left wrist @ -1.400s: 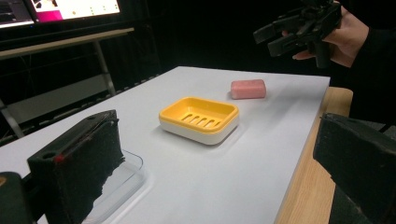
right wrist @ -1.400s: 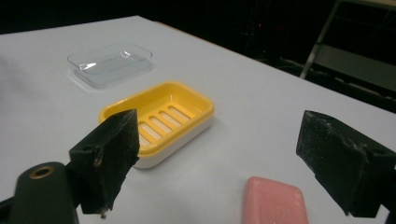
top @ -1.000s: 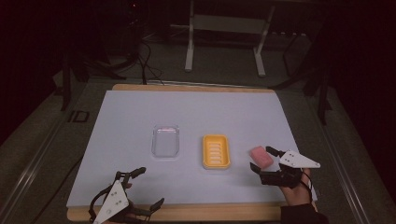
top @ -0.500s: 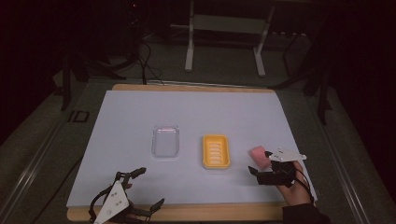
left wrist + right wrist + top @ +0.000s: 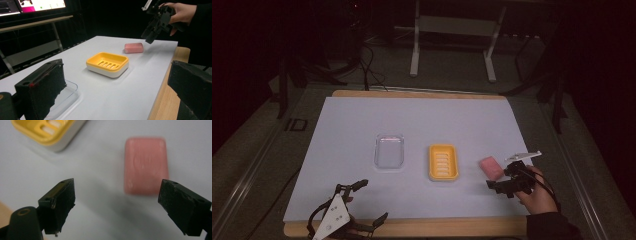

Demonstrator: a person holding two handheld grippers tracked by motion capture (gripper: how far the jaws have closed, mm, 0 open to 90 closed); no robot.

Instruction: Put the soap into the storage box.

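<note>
**Two empty dishes, soap loose on the table, both grippers spread**

Containers. A yellow soap dish [image 5: 443, 162] stands near the middle of the white table [image 5: 362, 120]. It has a slotted yellow insert over a white base, seen best in the left gripper view [image 5: 107, 64]. Nothing lies in it. To its left, just beside it but apart, sits a clear tray [image 5: 389, 151], shallow and rectangular. It is also empty; its near corner shows behind the left jaw in the left gripper view [image 5: 67, 93].

Soap. A pink bar of soap [image 5: 491, 167] lies flat on the table to the right of the yellow dish, apart from it and in neither container. In the right gripper view the soap [image 5: 145, 165] lies ahead of the jaws, toward the right one, with a faint embossed oval on its top face that is too blurred to read.

Grippers. The right gripper [image 5: 502, 181] is held in a hand [image 5: 539, 192], close to the soap and raised off the table; its jaws are spread wide and hold nothing. The left gripper [image 5: 367, 202] rests at the near edge of the table, jaws spread wide, nothing between them.

Writing. A monitor [image 5: 32, 5] in the dark background of the left gripper view shows a lit screen; nothing on it can be read. No readable label on either dish.
</note>
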